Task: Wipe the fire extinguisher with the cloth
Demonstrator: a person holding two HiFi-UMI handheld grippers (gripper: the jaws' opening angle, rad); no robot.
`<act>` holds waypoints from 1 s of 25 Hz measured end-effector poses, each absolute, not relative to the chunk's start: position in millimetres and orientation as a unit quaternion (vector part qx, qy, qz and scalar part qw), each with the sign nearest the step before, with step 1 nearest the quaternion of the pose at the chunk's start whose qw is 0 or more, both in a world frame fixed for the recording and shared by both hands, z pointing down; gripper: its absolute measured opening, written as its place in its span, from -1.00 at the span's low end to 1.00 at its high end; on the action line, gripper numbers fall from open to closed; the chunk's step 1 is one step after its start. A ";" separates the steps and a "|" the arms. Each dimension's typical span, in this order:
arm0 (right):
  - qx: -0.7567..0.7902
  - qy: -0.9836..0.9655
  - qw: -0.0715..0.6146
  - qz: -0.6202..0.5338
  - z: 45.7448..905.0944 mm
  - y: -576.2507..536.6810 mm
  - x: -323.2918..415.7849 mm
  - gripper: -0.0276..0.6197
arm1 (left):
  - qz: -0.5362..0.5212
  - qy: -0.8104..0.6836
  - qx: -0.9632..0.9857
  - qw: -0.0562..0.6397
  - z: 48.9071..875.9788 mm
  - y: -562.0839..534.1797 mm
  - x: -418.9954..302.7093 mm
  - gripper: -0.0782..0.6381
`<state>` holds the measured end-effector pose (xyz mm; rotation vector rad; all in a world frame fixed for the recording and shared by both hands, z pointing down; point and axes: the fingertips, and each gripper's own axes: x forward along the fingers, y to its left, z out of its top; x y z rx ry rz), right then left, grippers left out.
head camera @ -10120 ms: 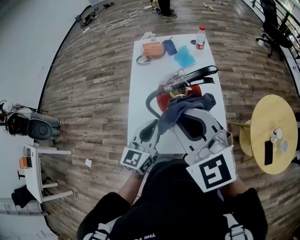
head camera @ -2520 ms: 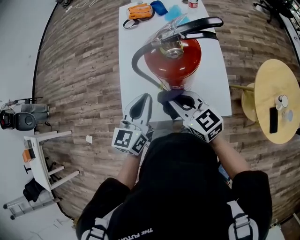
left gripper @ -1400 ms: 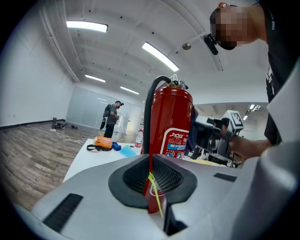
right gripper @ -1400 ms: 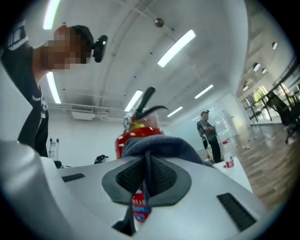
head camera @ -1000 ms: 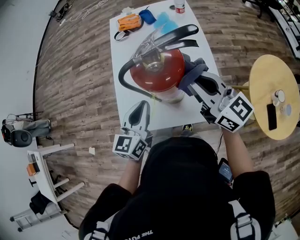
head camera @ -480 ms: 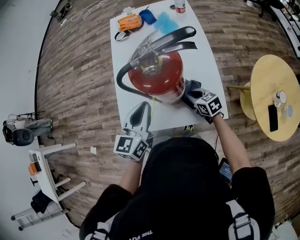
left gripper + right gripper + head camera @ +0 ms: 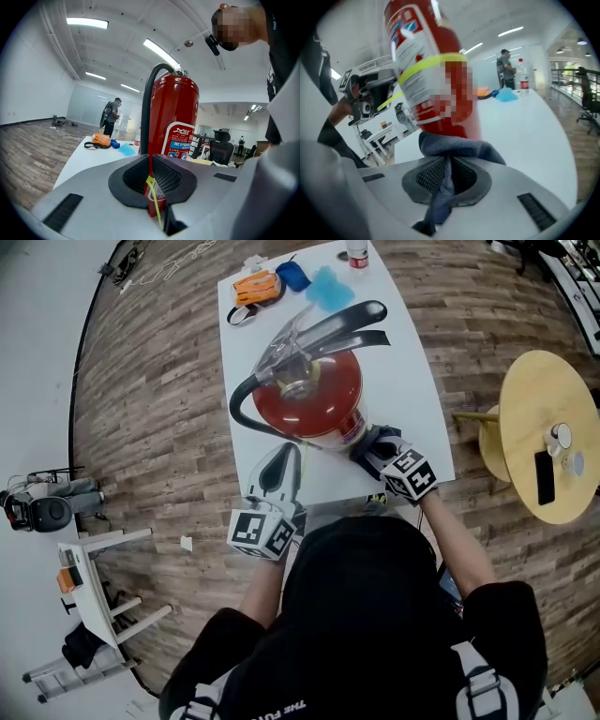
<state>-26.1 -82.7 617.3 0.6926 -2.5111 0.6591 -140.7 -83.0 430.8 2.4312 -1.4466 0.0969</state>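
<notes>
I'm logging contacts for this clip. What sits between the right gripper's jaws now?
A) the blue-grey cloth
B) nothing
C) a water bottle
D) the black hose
A: the right gripper view shows the right gripper shut on the blue-grey cloth, which is bunched against the lower body of the fire extinguisher.

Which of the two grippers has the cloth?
The right gripper: its jaws are shut on the blue-grey cloth, pressed against the fire extinguisher. The left gripper pinches only a yellow strap.
</notes>
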 end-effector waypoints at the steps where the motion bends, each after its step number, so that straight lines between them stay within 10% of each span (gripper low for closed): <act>1: 0.274 -0.912 0.200 0.232 603.1 -95.9 -14.2 -0.81 | 0.032 -0.504 0.849 0.154 429.0 -83.5 -140.0 -0.68; 14: 0.235 -0.966 0.010 -0.103 296.7 -103.8 -7.4 -0.80 | 0.028 -0.488 0.860 0.144 423.2 -89.3 -128.7 -0.68; 25: 0.232 -0.964 0.098 0.089 457.4 -141.0 1.1 -0.81 | 0.035 -0.468 0.872 0.142 422.7 -79.4 -112.7 -0.68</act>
